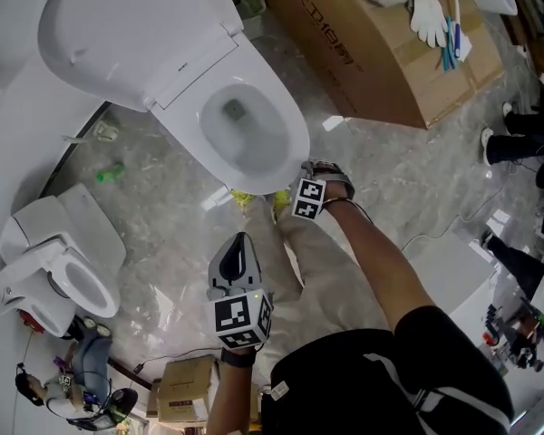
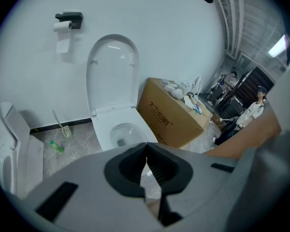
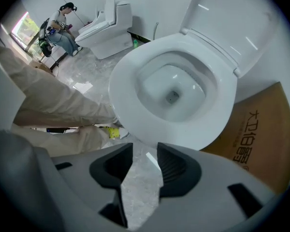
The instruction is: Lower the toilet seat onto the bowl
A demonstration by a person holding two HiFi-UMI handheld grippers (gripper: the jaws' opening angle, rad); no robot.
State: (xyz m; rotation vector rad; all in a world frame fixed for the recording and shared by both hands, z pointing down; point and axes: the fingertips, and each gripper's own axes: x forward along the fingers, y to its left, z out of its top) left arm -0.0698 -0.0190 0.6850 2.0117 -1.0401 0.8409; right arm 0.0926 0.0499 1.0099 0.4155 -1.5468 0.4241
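The white toilet has its lid (image 1: 118, 25) raised against the wall, and the seat ring (image 1: 288, 143) lies flat on the bowl. The lid (image 3: 222, 18) and the seat (image 3: 125, 95) also fill the right gripper view. My right gripper (image 1: 306, 188) points down just in front of the bowl's front rim. It is open (image 3: 145, 151), with only marble floor between its pads. My left gripper (image 1: 242, 241) hangs lower in the head view, over my trouser leg and well short of the bowl. Its jaws (image 2: 146, 151) are shut on nothing. The left gripper view looks over them at the lid (image 2: 111, 71).
A big cardboard box (image 1: 381, 53) with gloves (image 1: 428, 14) on top stands right of the toilet. A second toilet (image 1: 54, 261) stands at the left, and a green bottle (image 1: 109, 172) lies on the floor. A toilet brush (image 2: 63, 127) leans by the wall. People stand at the right edge.
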